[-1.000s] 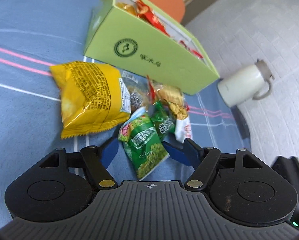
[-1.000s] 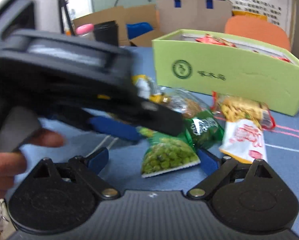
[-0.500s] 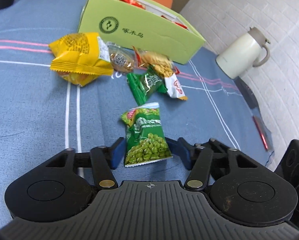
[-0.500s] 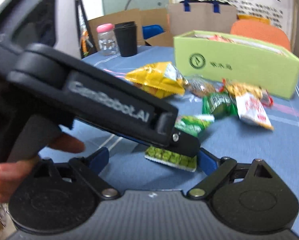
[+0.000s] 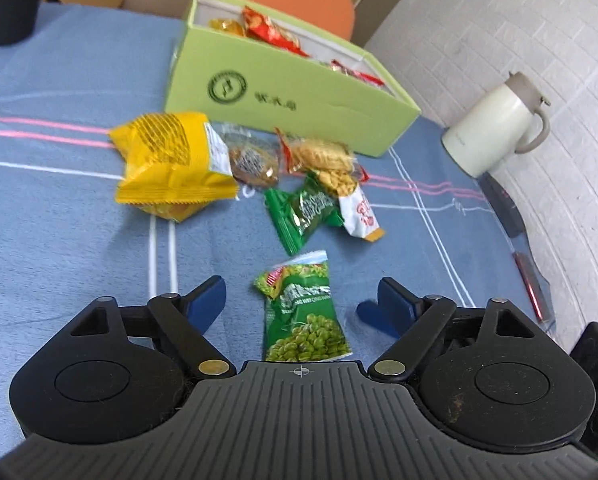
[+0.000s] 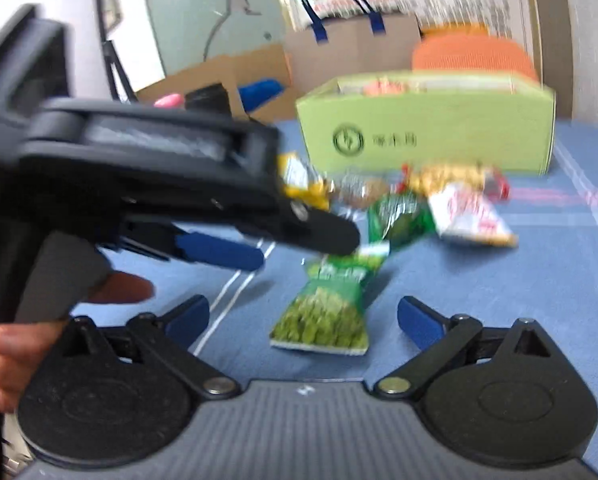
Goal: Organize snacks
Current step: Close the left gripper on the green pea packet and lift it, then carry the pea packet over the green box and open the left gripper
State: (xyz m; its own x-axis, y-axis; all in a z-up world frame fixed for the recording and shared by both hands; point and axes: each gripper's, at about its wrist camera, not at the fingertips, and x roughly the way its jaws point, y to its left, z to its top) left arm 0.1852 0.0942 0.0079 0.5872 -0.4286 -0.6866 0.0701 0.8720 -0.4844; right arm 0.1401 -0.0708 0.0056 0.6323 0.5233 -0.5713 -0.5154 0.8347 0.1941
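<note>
Blue surface [image 5: 59,240]. Green box [image 5: 299,96], snacks inside. Left claw [image 5: 301,300], spread wide, empty. Right claw [image 6: 303,316], likewise wide. Pea packet [image 5: 305,312] flat on surface between both claws' fingers, apart from snack pile [image 5: 299,176] beside box.

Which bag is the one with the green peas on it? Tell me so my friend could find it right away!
Start at the big light-green box on the blue tablecloth. In front of it lies a bunch of snacks; come past them toward the left tongs. The pea bag lies alone between the open jaws, apart from the bunch. It is green like the wrapped snack behind it, but only it shows round peas.
</note>
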